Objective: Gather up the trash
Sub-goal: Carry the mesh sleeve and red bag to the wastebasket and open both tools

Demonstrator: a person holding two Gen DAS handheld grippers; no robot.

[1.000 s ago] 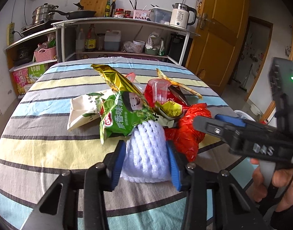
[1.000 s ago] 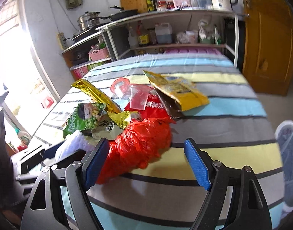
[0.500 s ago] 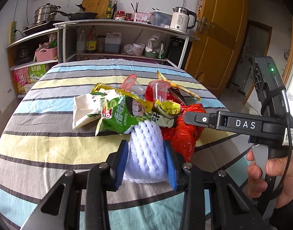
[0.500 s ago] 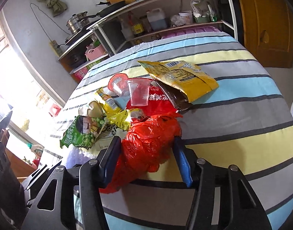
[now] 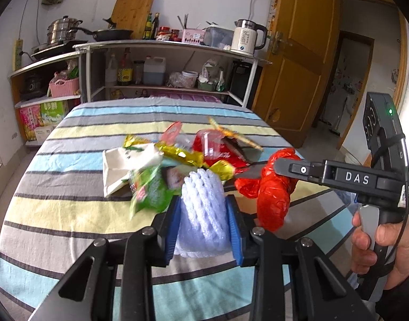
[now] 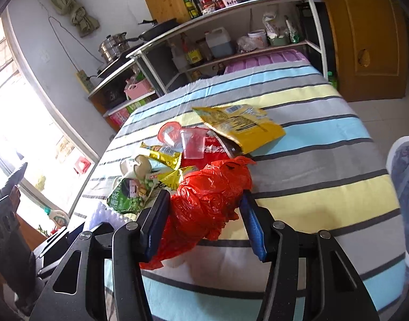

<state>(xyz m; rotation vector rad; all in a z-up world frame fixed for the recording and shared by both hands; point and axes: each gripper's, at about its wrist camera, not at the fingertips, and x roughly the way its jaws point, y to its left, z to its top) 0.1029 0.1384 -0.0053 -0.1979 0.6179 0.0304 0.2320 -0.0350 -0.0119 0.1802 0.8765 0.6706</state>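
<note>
Foam net [image 5: 203, 208] between left tool [image 5: 203, 211] pads.

Two tools over the striped desk [image 6: 311, 160]: the left tool [image 5: 203, 224] and the right tool [image 6: 204, 224]. One white foam net [image 5: 203, 208]. One red plastic bag [image 6: 209, 195]. One clear plastic cup [image 6: 192, 144], one round red lid [image 6: 168, 133]. One green snack bag [image 6: 127, 195], one big yellow packet [image 6: 242, 125], one white paper bag [image 5: 124, 165]. The gold wrappers overlap too much for me to count.
</note>
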